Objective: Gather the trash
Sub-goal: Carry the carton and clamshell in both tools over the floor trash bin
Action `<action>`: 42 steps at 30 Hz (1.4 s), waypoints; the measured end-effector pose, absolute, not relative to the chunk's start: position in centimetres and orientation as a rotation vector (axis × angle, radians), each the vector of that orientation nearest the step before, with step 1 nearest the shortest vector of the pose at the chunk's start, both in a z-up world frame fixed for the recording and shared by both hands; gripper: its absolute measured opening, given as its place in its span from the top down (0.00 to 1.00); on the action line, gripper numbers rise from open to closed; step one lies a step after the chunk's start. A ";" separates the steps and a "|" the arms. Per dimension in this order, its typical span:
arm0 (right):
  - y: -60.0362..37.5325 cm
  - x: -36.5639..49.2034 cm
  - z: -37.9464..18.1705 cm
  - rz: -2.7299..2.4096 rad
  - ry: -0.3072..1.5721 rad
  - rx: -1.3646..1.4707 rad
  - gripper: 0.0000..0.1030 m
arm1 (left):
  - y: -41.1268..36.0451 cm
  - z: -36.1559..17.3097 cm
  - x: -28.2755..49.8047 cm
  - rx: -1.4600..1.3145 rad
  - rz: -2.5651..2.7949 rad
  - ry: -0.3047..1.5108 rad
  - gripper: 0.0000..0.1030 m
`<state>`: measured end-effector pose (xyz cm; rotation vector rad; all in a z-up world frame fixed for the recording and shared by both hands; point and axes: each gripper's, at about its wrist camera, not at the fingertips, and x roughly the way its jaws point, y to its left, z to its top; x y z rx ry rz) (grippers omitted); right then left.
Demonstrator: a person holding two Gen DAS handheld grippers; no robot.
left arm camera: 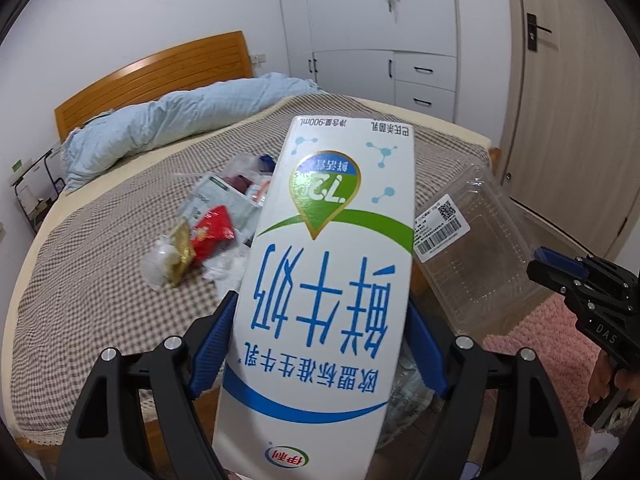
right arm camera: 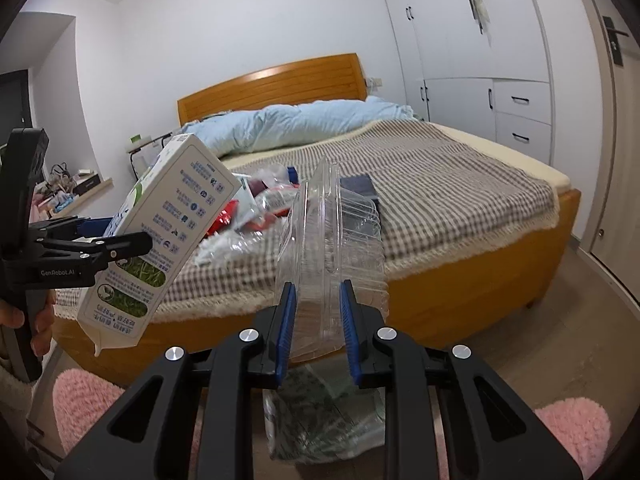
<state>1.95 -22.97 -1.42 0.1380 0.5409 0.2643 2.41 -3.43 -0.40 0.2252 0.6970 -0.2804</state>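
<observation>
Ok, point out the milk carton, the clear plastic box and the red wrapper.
milk carton [left arm camera: 328,280], left wrist view, on its printed front face.
clear plastic box [right arm camera: 340,240], right wrist view, on its see-through side wall.
red wrapper [left arm camera: 210,232], left wrist view, on its crumpled middle.

A white milk carton [left arm camera: 320,288] with blue Chinese lettering and a green arc is held upside down, its spout end low, tilted toward 1 o'clock. At its 3 o'clock a clear plastic clamshell box [left arm camera: 476,248] with a barcode label is held on edge. Behind both, at 10 o'clock, a pile of wrappers [left arm camera: 208,224], red, gold and white, lies on the checked bedspread.
</observation>
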 end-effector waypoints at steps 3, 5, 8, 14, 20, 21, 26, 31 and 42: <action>-23.8 1.5 -2.0 0.252 0.560 0.147 0.78 | -4.4 -1.2 2.0 0.245 -0.292 0.708 0.26; -24.0 1.1 -2.3 0.245 0.568 0.146 0.78 | -5.1 -1.8 1.5 0.256 -0.298 0.714 0.26; -24.5 0.7 -3.0 0.236 0.586 0.147 0.78 | -5.9 -2.6 1.4 0.262 -0.311 0.726 0.26; -25.6 0.2 -4.5 0.219 0.626 0.156 0.78 | -7.1 -4.6 1.2 0.274 -0.331 0.757 0.26; -26.3 0.0 -5.9 0.205 0.662 0.163 0.78 | -7.9 -6.4 1.4 0.293 -0.347 0.789 0.26; -26.3 0.0 -6.1 0.202 0.668 0.164 0.78 | -8.1 -6.8 1.6 0.297 -0.350 0.793 0.26; -26.5 0.2 -7.2 0.196 0.697 0.156 0.78 | -8.8 -8.7 2.3 0.308 -0.369 0.824 0.26; -26.6 0.7 -8.5 0.189 0.726 0.152 0.78 | -9.7 -10.8 2.9 0.325 -0.395 0.852 0.26; -27.4 2.3 -11.8 0.155 0.808 0.146 0.78 | -11.6 -16.2 5.2 0.360 -0.450 0.926 0.26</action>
